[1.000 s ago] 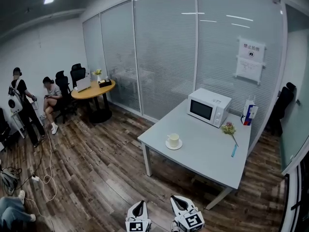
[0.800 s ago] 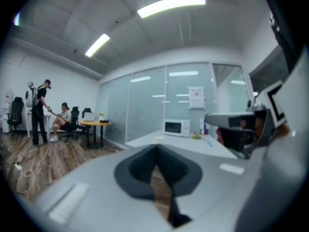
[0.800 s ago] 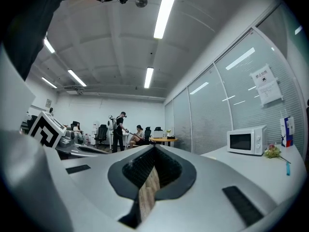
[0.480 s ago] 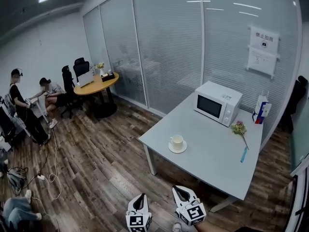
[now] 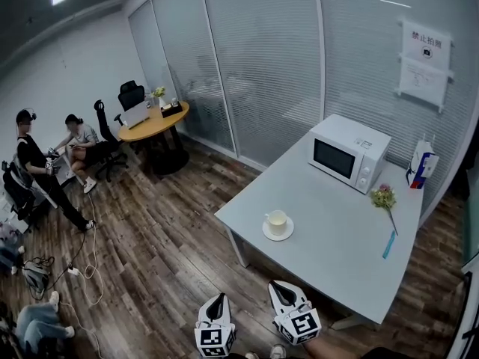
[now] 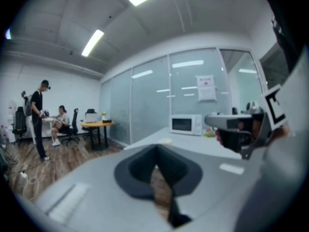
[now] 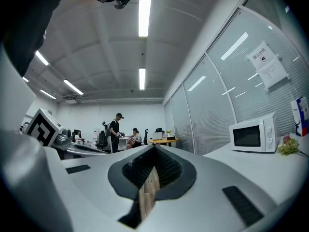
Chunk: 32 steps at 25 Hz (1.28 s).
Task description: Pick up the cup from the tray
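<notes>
A cream cup stands on a small white round tray near the front left corner of the grey table. Both grippers hang low at the bottom of the head view, well short of the table and nowhere near the cup. My left gripper is shut with nothing in it; in its own view the jaws meet at the tip and the tray is a small pale spot far ahead. My right gripper is also shut and empty, jaws together.
On the table stand a white microwave, a flower sprig, a blue pen-like item and a carton. A glass partition runs behind. Two persons, chairs and a round wooden table are at the far left. Cables lie on the wood floor.
The head view has swung a little; the table and cup sit slightly further right and lower in view. Both grippers stay shut and have risen slightly in the picture.
</notes>
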Each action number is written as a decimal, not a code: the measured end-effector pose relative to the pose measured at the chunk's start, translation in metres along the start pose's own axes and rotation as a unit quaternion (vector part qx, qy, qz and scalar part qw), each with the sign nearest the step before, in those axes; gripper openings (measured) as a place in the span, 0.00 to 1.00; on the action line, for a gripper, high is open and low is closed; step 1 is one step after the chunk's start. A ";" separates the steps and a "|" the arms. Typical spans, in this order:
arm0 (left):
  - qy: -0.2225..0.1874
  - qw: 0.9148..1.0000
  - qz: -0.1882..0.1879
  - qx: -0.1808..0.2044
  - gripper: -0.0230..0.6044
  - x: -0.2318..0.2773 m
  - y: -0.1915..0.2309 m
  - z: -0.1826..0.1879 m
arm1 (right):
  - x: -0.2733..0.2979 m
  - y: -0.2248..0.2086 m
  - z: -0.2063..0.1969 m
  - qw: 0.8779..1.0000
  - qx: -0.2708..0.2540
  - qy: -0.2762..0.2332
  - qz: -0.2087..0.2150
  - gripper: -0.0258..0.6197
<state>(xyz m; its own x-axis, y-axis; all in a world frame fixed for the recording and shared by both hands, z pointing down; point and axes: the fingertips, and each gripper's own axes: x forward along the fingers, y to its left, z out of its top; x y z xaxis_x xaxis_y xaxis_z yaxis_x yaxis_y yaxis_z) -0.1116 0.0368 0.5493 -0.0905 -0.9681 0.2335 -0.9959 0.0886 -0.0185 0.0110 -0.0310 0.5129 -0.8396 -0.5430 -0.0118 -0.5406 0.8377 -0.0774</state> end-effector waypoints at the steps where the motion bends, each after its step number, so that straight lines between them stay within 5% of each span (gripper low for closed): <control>1: 0.000 1.000 -0.003 0.000 0.04 0.005 -0.002 0.001 | 0.002 -0.003 0.002 1.000 0.001 -0.003 -0.001 0.04; 16: -0.008 0.997 -0.074 0.014 0.04 0.130 0.023 0.024 | 0.088 -0.063 0.012 0.999 -0.015 -0.008 -0.051 0.04; 32: -0.027 0.977 -0.211 0.022 0.04 0.245 0.067 0.049 | 0.169 -0.094 0.016 0.983 -0.035 0.013 -0.178 0.04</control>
<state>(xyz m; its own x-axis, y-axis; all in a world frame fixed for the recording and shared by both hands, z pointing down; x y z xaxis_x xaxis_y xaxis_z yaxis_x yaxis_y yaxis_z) -0.2004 -0.2061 0.5576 0.3289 -0.9276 0.1774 -0.9438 -0.3294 0.0271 -0.0793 -0.2027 0.5024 -0.5967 -0.8019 0.0288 -0.8023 0.5969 -0.0042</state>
